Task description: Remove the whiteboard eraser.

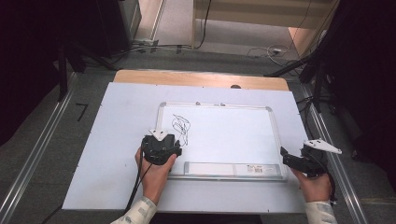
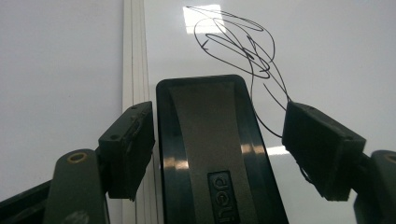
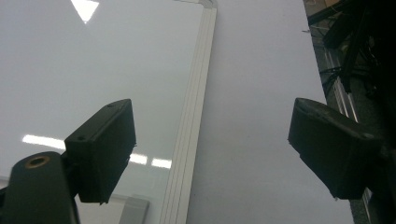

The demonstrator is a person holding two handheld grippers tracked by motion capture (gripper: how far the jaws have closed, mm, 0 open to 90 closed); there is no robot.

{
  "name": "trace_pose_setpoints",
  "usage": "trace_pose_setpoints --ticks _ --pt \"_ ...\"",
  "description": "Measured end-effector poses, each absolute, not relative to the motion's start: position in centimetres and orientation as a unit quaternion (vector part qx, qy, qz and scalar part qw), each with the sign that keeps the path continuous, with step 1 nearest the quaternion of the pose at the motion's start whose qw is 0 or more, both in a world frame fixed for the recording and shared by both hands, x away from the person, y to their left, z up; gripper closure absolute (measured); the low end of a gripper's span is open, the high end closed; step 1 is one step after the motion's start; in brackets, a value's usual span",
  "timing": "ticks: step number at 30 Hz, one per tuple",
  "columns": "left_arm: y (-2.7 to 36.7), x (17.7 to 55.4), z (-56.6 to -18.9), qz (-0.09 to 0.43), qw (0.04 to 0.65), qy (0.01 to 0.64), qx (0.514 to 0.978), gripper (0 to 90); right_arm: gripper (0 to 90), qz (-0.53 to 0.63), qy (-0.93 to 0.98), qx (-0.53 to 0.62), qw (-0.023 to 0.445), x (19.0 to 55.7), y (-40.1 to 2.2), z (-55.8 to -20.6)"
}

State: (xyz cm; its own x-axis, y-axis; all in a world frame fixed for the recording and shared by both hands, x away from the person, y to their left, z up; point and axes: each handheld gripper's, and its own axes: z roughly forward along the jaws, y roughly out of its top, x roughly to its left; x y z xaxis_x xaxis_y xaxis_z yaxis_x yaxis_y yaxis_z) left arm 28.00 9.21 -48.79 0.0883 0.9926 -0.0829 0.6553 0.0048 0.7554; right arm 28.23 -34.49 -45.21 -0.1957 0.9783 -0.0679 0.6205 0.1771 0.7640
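Observation:
A white-framed whiteboard [image 1: 229, 135] lies on a white sheet on the table, with a black scribble [image 1: 181, 127] near its left side. My left gripper [image 1: 169, 143] hovers over the board's lower left corner. In the left gripper view it [image 2: 219, 121] is open around a black eraser [image 2: 205, 140] that lies on the board beside the left frame [image 2: 135, 56]. The left jaw is close against the eraser; the right jaw stands apart from it. The scribble [image 2: 238, 42] lies just beyond the eraser. My right gripper [image 1: 286, 156] is open at the board's lower right corner, straddling the right frame [image 3: 196, 107] with nothing between its jaws [image 3: 212, 116].
A narrow pen tray [image 1: 233, 169] runs along the board's near edge. The white sheet [image 1: 116, 140] covers most of the wooden table. Metal rails [image 1: 37, 154] flank the table, with dark stands and cables on the floor behind.

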Motion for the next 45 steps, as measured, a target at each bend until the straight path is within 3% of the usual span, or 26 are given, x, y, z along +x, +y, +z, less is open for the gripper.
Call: trace_pose_setpoints --ticks 15,38,45 --pt "8.8 28.3 -49.5 0.265 0.315 0.633 0.655 33.7 13.6 0.306 0.710 0.563 0.292 28.2 -34.5 -45.2" --pt "8.0 28.4 -50.1 0.279 0.295 0.634 0.658 29.6 13.6 0.306 0.711 0.563 0.291 28.2 -34.5 -45.2" --pt "8.1 28.5 -50.1 0.283 0.300 0.634 0.654 33.7 13.6 0.305 0.710 0.564 0.291 28.2 -34.5 -45.2"
